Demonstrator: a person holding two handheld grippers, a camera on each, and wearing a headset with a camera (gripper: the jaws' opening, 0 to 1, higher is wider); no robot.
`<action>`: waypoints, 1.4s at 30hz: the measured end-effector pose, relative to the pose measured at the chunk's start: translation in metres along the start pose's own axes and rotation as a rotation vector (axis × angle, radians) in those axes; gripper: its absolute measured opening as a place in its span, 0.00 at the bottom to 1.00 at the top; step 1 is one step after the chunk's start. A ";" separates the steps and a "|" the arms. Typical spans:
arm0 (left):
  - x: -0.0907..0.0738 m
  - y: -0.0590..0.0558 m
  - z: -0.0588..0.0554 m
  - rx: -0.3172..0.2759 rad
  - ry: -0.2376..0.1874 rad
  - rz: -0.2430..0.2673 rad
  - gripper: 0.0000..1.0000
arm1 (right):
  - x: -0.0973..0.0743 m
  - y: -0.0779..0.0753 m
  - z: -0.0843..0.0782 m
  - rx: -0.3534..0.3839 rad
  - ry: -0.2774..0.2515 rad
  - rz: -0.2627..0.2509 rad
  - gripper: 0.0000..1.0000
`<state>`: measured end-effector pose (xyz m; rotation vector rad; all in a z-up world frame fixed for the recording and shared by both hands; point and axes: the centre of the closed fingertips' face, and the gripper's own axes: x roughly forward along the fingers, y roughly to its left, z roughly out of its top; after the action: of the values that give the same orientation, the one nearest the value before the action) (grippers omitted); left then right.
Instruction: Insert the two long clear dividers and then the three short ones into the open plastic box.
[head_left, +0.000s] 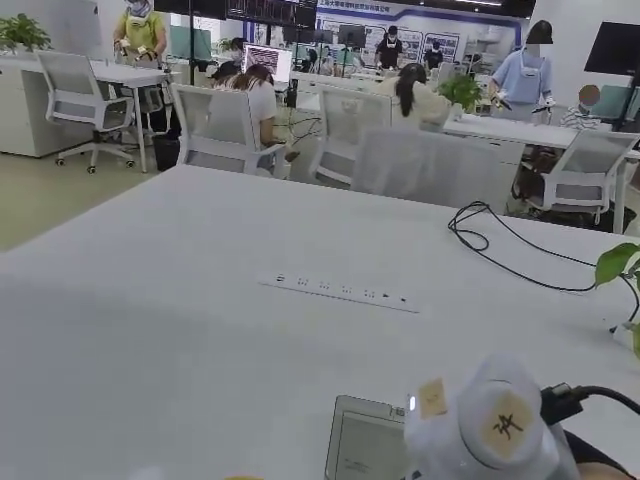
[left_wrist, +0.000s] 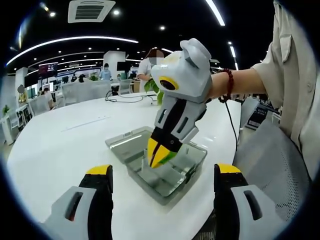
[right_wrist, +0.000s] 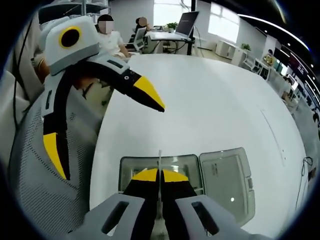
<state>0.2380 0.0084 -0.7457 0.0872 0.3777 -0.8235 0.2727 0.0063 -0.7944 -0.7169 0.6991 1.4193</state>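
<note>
Clear plastic, seen edge-on as a thin pale line, stands pinched between the yellow tips of the right tool (right_wrist: 159, 176), which are pressed together on it. I take it for a divider (right_wrist: 159, 152), though I cannot tell whether it is a long or a short one. Directly below and ahead of those tips lies the open plastic box (right_wrist: 185, 162). Its hinged lid (right_wrist: 225, 182) lies flat on the white bench (right_wrist: 215, 100), just to that tool's right.

The left tool (left_wrist: 163, 170) hangs off to the right tool's left, its jaws wide apart and holding nothing. It faces the box from the other side.

The step in hand looks like seating this divider. Whether any divider already sits inside the box is not clear, nor are the slots in its walls.

To do it well:
- Keep the sheet upright and square to the box walls.
- Bring both ends over their slots before going down.
- Lower it straight, without rocking, since thin clear plastic will likely flex and jump out of a slot if forced at an angle.
- The box seems light and the bench smooth, so it may skate. The idle left tool could steady a wall or press the lid.
- Let go only once the sheet stands by itself.
</note>
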 end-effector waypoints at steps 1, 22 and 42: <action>0.000 0.000 0.000 0.000 0.002 0.000 0.84 | 0.002 0.000 -0.001 0.000 0.003 0.002 0.02; 0.001 0.002 -0.001 0.004 0.011 0.012 0.84 | 0.026 0.001 -0.018 -0.050 0.147 0.022 0.02; 0.002 0.004 0.001 0.012 0.001 0.029 0.85 | 0.026 0.003 -0.021 -0.054 0.167 0.021 0.10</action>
<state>0.2422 0.0097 -0.7460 0.1044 0.3718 -0.7969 0.2705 0.0059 -0.8278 -0.8801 0.8015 1.4127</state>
